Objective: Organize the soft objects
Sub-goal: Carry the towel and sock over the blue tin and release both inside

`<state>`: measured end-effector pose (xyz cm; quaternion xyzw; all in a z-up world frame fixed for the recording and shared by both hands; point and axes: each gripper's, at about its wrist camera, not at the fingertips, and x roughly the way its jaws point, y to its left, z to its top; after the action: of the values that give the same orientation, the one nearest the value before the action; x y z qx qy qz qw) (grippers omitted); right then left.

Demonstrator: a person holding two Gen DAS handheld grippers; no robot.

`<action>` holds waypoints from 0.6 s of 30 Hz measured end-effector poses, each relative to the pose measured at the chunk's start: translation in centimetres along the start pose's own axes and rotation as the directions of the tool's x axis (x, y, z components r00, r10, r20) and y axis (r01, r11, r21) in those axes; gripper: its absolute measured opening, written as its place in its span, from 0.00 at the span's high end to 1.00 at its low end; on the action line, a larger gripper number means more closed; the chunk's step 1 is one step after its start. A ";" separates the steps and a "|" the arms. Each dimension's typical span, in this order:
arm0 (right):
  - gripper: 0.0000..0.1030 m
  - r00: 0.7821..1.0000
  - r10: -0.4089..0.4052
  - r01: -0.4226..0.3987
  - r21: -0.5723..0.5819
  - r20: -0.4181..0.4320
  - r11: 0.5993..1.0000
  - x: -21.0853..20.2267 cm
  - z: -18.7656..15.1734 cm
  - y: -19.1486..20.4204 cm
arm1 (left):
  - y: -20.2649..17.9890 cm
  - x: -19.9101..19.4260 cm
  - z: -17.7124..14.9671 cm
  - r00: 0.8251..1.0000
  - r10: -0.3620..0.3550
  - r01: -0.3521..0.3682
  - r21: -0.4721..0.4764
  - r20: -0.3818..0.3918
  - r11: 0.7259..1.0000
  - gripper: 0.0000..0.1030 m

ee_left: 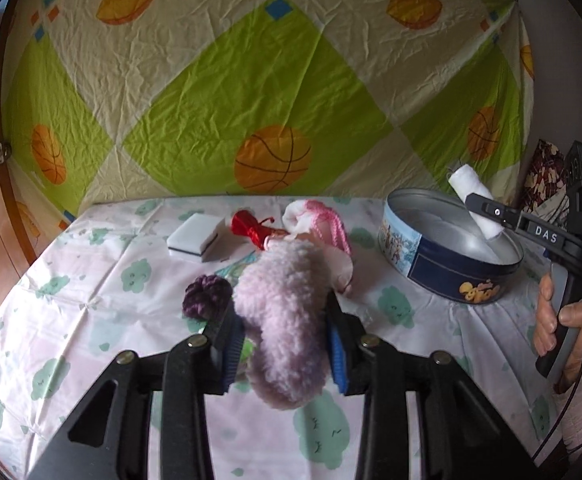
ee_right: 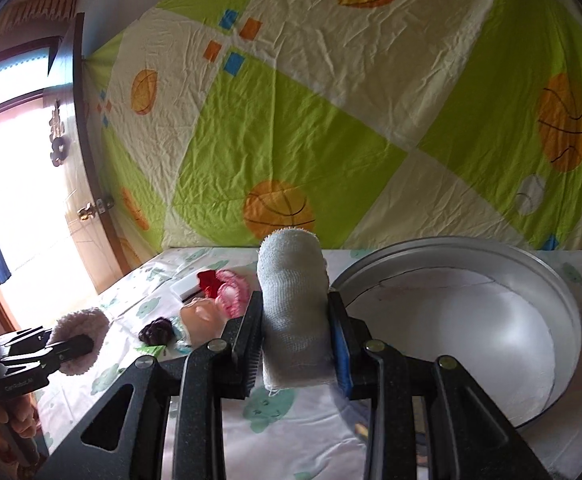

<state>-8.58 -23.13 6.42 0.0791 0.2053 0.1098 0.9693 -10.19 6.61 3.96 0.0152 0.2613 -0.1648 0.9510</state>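
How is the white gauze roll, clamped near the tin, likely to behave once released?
The gauze roll looks soft and light: it probably dents a little between the right hand-held gripper pads. Being cylindrical, it may roll inside the round tin. Its woven surface suggests little slipping.

Cloud-print table (ee_left: 91,300), tin (ee_left: 447,268), sponge (ee_left: 195,236), scrunchie (ee_left: 205,294)

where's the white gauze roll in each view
Left wrist: the white gauze roll sits far right, clamped in the right claw above the round tin.
Right wrist: bottom centre, upright between the claw's pads.
Shared landmark: the round tin.
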 end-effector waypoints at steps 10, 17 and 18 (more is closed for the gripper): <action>0.68 0.936 -0.344 0.343 0.022 0.072 0.939 -2.1 1.3 -8.8 | -8.5 5.2 4.2 0.983 -0.177 0.172 0.086 0.052 0.981 0.66; 0.68 0.895 -0.446 0.445 0.040 0.022 0.895 -1.8 1.2 -12.4 | -15.2 10.3 5.9 0.972 -0.235 0.231 0.124 0.017 0.965 0.66; 0.68 0.885 -0.465 0.464 0.030 0.014 0.885 -1.6 1.1 -12.7 | -15.9 11.1 6.0 0.971 -0.239 0.237 0.123 0.004 0.964 0.66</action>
<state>-7.24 -35.92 5.49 0.0414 0.2097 -0.1287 0.9684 -3.40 -12.53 4.48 0.0403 0.2418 -0.2936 0.9240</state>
